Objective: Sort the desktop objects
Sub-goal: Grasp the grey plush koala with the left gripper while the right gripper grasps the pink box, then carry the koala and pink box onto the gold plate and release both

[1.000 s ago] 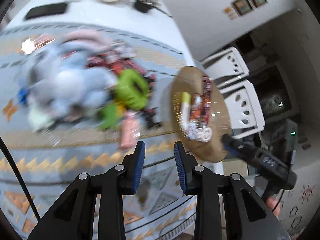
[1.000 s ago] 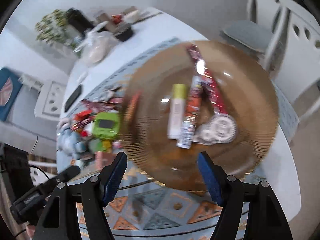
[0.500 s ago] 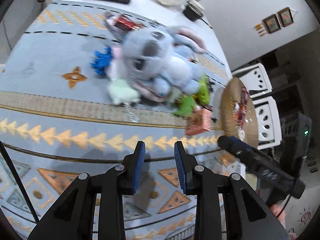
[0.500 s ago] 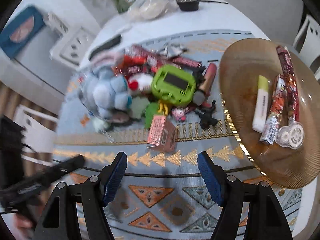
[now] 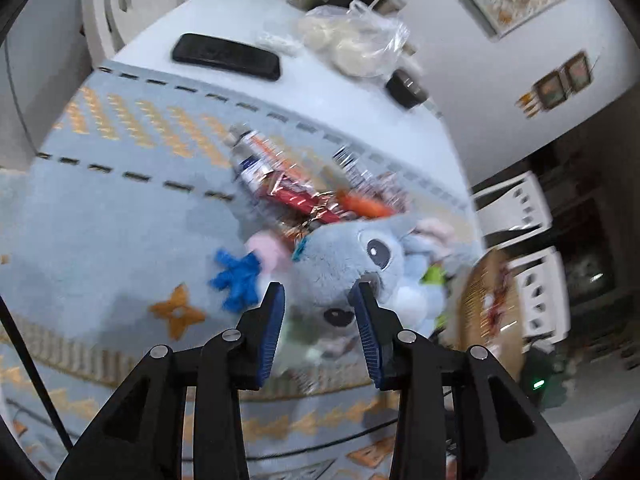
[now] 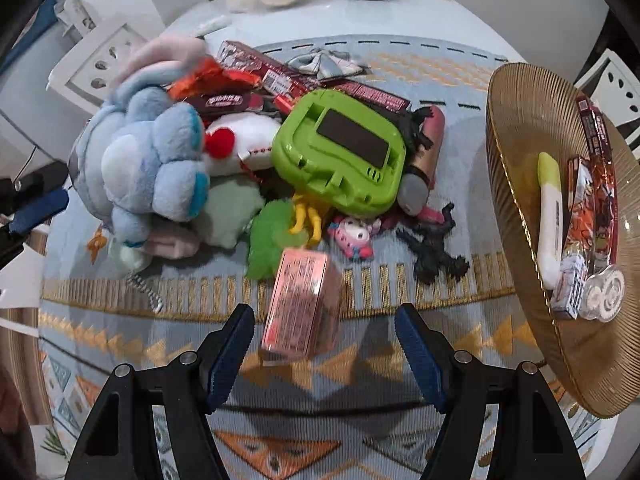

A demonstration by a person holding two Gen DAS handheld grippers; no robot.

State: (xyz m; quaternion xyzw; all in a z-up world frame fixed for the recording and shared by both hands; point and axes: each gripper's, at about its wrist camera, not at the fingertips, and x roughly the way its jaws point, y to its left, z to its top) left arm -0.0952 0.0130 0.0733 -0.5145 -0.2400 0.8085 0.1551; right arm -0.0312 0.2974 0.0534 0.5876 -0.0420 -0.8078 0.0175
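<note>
So, quick rundown vs half a second back:
Left gripper [image 5: 319, 308]: had moved in close on the blue plush [image 5: 352, 264], jaws parted wider now, flanking its face, nothing clamped.
Pile: plush, green toy [image 6: 340, 152], snack packs still heaped mid-mat.
Pink box [image 6: 302, 304]: now sat between the right gripper [image 6: 325, 338] fingers, spread wide, not touching.
Gold plate [image 6: 516, 128]: far right, still holding highlighter [image 6: 550, 216] and snack sticks.
</note>
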